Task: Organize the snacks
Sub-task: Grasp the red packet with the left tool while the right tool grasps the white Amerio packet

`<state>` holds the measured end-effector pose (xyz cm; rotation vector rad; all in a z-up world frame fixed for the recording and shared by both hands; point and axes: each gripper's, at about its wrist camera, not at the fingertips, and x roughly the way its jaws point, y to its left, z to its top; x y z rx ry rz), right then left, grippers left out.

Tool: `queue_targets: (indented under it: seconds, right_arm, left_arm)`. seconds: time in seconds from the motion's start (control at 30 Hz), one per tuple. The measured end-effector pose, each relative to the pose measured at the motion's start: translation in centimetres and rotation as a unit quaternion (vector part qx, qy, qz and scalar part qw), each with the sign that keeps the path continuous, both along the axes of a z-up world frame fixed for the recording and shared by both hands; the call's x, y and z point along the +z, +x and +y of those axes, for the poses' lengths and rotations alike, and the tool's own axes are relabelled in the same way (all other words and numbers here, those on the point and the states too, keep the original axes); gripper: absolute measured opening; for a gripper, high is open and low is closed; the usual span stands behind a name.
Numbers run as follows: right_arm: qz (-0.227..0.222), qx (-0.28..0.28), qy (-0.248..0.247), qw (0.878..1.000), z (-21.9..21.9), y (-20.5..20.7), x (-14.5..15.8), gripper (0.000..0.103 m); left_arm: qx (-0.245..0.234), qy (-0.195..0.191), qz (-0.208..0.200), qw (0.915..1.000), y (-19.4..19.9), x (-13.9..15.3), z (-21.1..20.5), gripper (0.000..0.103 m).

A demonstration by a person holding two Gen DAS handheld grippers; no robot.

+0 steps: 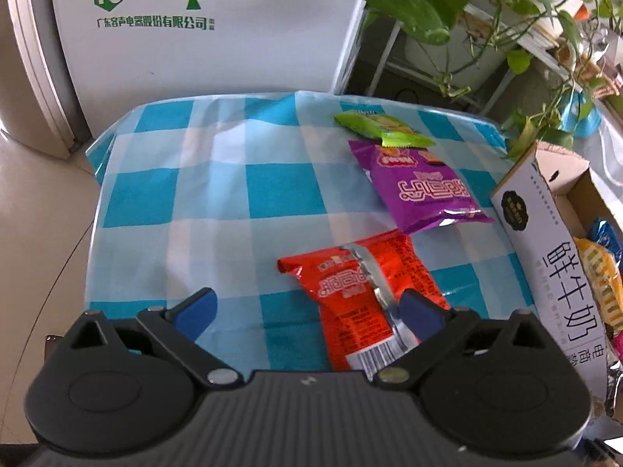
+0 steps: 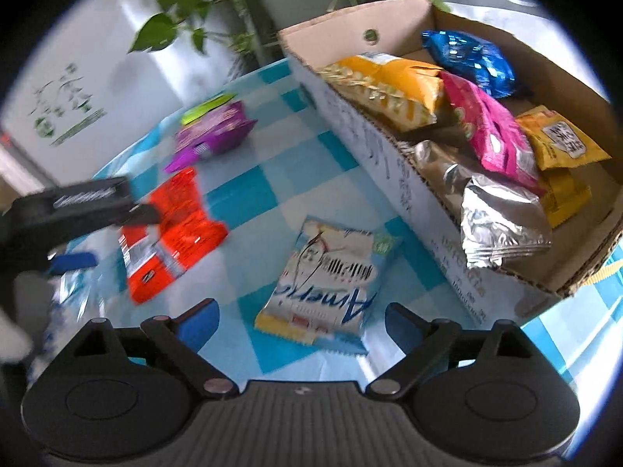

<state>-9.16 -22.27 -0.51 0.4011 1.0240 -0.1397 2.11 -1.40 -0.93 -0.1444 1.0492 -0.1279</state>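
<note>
My left gripper (image 1: 309, 313) is open, low over the checked table, with a red snack packet (image 1: 362, 295) between its blue fingers, nearer the right one. The red packet also shows in the right wrist view (image 2: 175, 233), with the left gripper (image 2: 78, 233) beside it. A purple packet (image 1: 420, 186) and a green packet (image 1: 383, 126) lie farther back. My right gripper (image 2: 301, 325) is open just above a light-blue and white packet (image 2: 327, 292). A cardboard box (image 2: 373, 148) to the right holds several snack packets.
The box's white side (image 1: 545, 257) stands at the table's right edge. A white appliance (image 1: 214, 31) and potted plants (image 1: 486, 11) stand behind the table. The blue-checked cloth (image 1: 218, 194) is bare on the left.
</note>
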Motion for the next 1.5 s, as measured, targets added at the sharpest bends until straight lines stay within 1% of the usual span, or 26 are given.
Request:
queue_targets:
  seconds: [0.07, 0.23, 0.33, 0.4, 0.43, 0.47, 0.5, 0.6, 0.63, 0.67, 0.77, 0.87, 1.0, 1.07, 1.13, 1.2, 1.23, 1.3, 1.33, 1.4, 1.5]
  right_arm:
    - [-0.004, -0.016, -0.004, 1.0, 0.2, 0.5, -0.3, 0.098]
    - [-0.015, -0.023, -0.058, 0.998, 1.6, 1.2, -0.9, 0.098]
    - [-0.017, -0.002, -0.116, 0.993, 3.0, 1.6, -1.5, 0.092]
    - [-0.023, 0.006, -0.137, 0.99, 3.5, 1.6, -1.7, 0.084]
    - [-0.029, 0.014, -0.137, 0.99, 3.5, 1.5, -1.7, 0.082]
    - [-0.032, 0.019, -0.137, 0.99, 3.6, 1.6, -1.6, 0.075]
    - [-0.034, 0.022, -0.14, 0.989, 3.5, 1.6, -1.6, 0.07]
    - [-0.039, 0.03, -0.136, 0.99, 3.1, 1.2, -1.5, 0.067]
    - [-0.042, 0.037, -0.133, 0.99, 3.0, 1.2, -1.5, 0.066]
    - [-0.045, 0.043, -0.126, 0.99, 2.7, 0.7, -1.4, 0.062]
    - [-0.05, 0.058, -0.107, 0.991, 2.8, -0.1, -0.9, 0.06]
    - [-0.057, 0.073, -0.101, 0.991, 3.1, -0.1, -0.7, 0.059]
    - [-0.059, 0.09, -0.088, 0.99, 3.5, 0.1, -0.5, 0.059]
    - [-0.058, 0.096, -0.095, 0.989, 3.9, 0.3, -0.6, 0.059]
    - [-0.058, 0.099, -0.103, 0.988, 4.2, 0.3, -0.7, 0.06]
    - [-0.057, 0.105, -0.107, 0.987, 4.4, 0.4, -0.8, 0.064]
    - [-0.056, 0.109, -0.112, 0.986, 4.6, 0.4, -0.8, 0.066]
    - [-0.048, 0.113, -0.127, 0.984, 4.9, 0.5, -1.1, 0.082]
    - [-0.041, 0.113, -0.133, 0.984, 4.9, 0.5, -1.4, 0.084]
    - [-0.042, 0.117, -0.144, 0.982, 5.0, 0.4, -1.5, 0.085]
    - [-0.042, 0.113, -0.143, 0.982, 4.9, 0.5, -1.5, 0.086]
  left_arm:
    - [-0.005, -0.004, 0.002, 1.0, -0.1, -0.2, -0.1, 0.1]
    - [-0.005, -0.016, 0.0, 0.9999, -0.1, 0.1, -1.1, 0.1]
    - [-0.004, -0.021, -0.007, 0.9997, 0.0, 0.5, -2.2, 0.1]
    - [-0.01, -0.016, -0.007, 0.9998, 0.1, 0.6, -3.1, 0.1]
    - [-0.011, -0.01, -0.006, 0.9999, 0.1, 0.5, -3.5, 0.1]
    - [-0.012, -0.005, -0.005, 0.9999, 0.2, 0.4, -3.9, 0.1]
    - [-0.012, -0.004, -0.003, 0.9999, 0.3, 0.2, -4.2, 0.1]
    - [-0.013, 0.005, 0.009, 0.9999, 0.7, -0.9, -4.9, 0.1]
    - [-0.012, 0.014, 0.003, 0.9998, 0.6, -1.0, -5.1, 0.1]
    - [-0.012, 0.028, 0.0, 0.9995, 0.6, -1.1, -5.2, 0.1]
    - [-0.013, 0.043, 0.0, 0.999, 0.5, -1.2, -4.8, 0.102]
    - [-0.004, 0.049, 0.008, 0.9988, 0.1, -1.3, -3.3, 0.102]
    - [-0.011, 0.065, 0.005, 0.9978, -0.4, -1.2, -1.7, 0.102]
    - [-0.012, 0.064, 0.002, 0.9979, -0.6, -1.4, -1.0, 0.102]
    - [-0.02, 0.07, -0.002, 0.9974, -0.7, -1.5, -1.1, 0.102]
    - [-0.028, 0.091, -0.005, 0.9954, -0.8, -1.7, -1.8, 0.103]
    - [-0.027, 0.092, -0.008, 0.9953, -0.9, -1.8, -1.9, 0.103]
    - [-0.015, 0.091, -0.008, 0.9957, -0.8, -1.8, -1.8, 0.103]
    - [-0.013, 0.092, -0.007, 0.9956, -0.8, -1.8, -1.9, 0.103]
    - [-0.01, 0.092, -0.01, 0.9957, -0.9, -1.8, -1.9, 0.103]
    - [-0.01, 0.092, -0.016, 0.9956, -1.1, -1.9, -1.9, 0.103]
